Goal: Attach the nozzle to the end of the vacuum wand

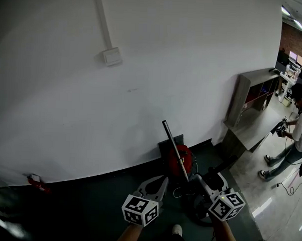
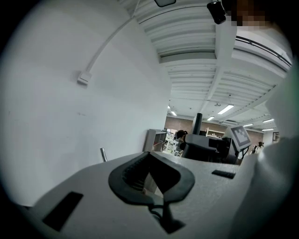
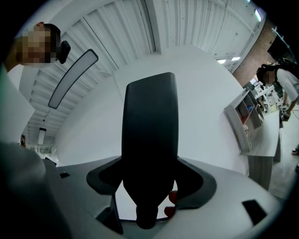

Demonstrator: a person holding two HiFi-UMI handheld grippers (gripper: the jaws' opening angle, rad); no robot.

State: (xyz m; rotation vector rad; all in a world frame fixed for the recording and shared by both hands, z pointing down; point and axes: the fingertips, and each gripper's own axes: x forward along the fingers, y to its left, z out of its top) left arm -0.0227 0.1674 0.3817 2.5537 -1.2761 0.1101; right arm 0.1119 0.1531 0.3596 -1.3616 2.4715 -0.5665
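Nozzle [image 3: 150,140], black and broad, stood upright between the jaws of the right gripper [image 3: 150,183], whose pads were closed against its narrow lower neck. The right gripper view showed only its dark back, so its shape and open end could not be made out. In the head view it was lost among the dark shapes round the right gripper [image 1: 200,178]. The vacuum wand [image 1: 174,149], a bare metal tube, leaned against the white wall [image 1: 143,67] just ahead of both grippers with its upper end free. Its lower end disappeared behind the red vacuum body [image 1: 183,161] on the dark floor. Only the wand's tip [image 2: 103,154] showed above the gripper body in the left gripper view. The nozzle and the wand were apart. The left gripper [image 1: 163,181] was beside the right one, to the left of the wand, its jaws brought together on nothing. A switch box [image 1: 112,56] sat high on the wall. A grey shelf unit [image 1: 252,92] stood to the right. Past it a person [image 1: 295,134] was partly cut off by the frame edge. A small red object [image 1: 38,182] at the foot of the wall was too small to identify.
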